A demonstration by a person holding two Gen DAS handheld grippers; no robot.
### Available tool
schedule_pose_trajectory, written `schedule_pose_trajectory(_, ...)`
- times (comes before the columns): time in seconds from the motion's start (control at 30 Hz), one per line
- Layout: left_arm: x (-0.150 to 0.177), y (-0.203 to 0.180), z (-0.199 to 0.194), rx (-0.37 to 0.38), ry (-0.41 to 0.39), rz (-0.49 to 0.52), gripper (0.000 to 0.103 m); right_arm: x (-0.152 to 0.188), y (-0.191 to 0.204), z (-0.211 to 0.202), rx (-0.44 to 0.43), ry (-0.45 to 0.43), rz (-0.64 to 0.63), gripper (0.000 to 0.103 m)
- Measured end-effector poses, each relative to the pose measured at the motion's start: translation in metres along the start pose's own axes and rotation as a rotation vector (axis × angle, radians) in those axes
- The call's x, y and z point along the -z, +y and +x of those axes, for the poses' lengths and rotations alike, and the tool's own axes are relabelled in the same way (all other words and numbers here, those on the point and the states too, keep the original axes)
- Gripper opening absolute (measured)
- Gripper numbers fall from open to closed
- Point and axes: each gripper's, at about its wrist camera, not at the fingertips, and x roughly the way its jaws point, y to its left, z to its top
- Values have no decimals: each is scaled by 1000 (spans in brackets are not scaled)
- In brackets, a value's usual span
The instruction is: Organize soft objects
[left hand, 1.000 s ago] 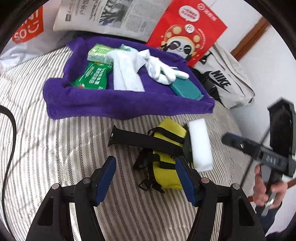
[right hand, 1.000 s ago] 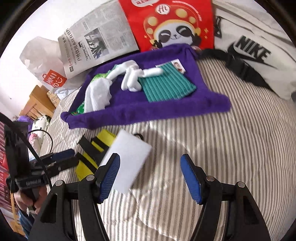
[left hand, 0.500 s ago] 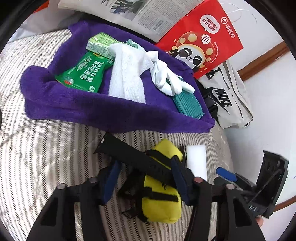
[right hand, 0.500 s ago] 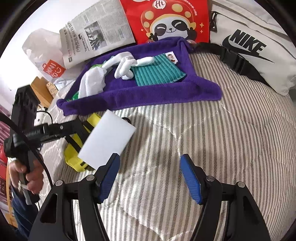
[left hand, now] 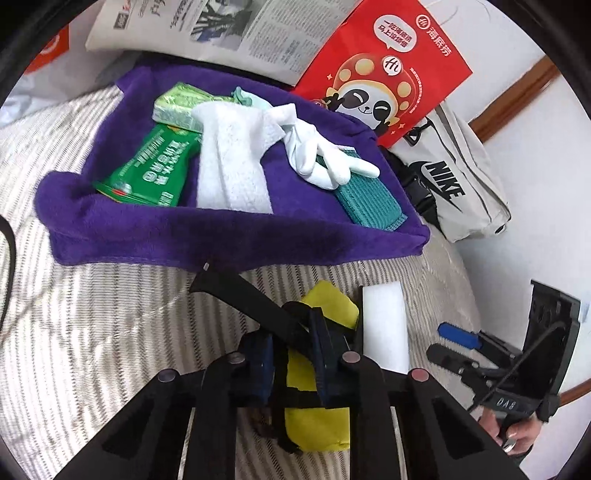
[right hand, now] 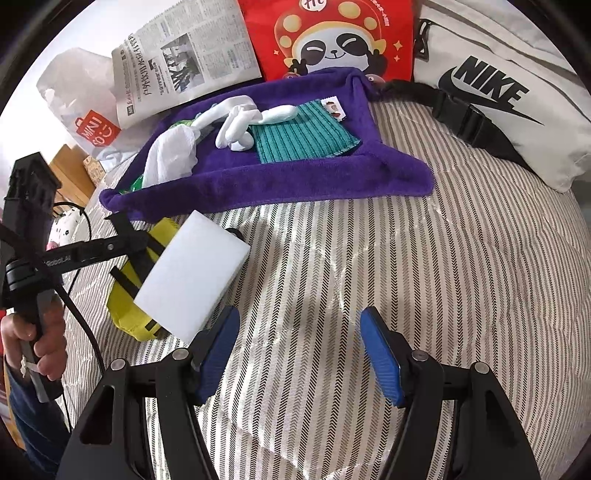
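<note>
A yellow pouch with black straps (left hand: 317, 369) lies on the striped bed in front of a purple towel tray (left hand: 229, 236). My left gripper (left hand: 293, 360) is shut on the pouch and its strap. A white sponge block (left hand: 384, 328) lies right beside the pouch; it also shows in the right wrist view (right hand: 192, 280). My right gripper (right hand: 299, 354) is open and empty over the bare bedding, to the right of the sponge. The tray (right hand: 295, 181) holds a white glove (left hand: 317, 155), a white cloth (left hand: 232, 162), a teal cloth (left hand: 365, 199) and green packets (left hand: 151, 166).
A red panda bag (left hand: 380, 70), a newspaper (left hand: 221, 29) and a white Nike bag (right hand: 509, 96) lie behind the tray. A MINISO bag (right hand: 85, 110) sits at the far left. The striped bedding (right hand: 443, 277) spreads right of the sponge.
My left gripper has moved forward and closed on the yellow pouch. My right gripper has drawn back a little and stays open.
</note>
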Motion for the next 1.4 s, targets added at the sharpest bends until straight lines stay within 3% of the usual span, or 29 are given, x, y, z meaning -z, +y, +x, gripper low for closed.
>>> schedule_pose_trajectory(0.53,18,46,-52,-95,-49,-5,14,5,24,2,6,14,-63,67)
schedule_pose_trajectory(0.67,16,52,-64,-203,-96,-5,14,5,29,3,10,22,-74,67)
schedule_pose_trajectory(0.87,3,57,-66,-223,-104,4,9,5,33,3,24,30,-91,67)
schedule_pose_trajectory(0.93,1,51,-70,-189,-117,25,6,5,32,2,22,27,-92,67)
schedule_pose_trajectory(1.13,-2,36,-73,-197,-140,83,5,2,31,-1,16,18,-84,67)
schedule_pose_trajectory(1.4,-3,38,-62,-201,-138,76,4,-2,38,3,11,22,-81,67)
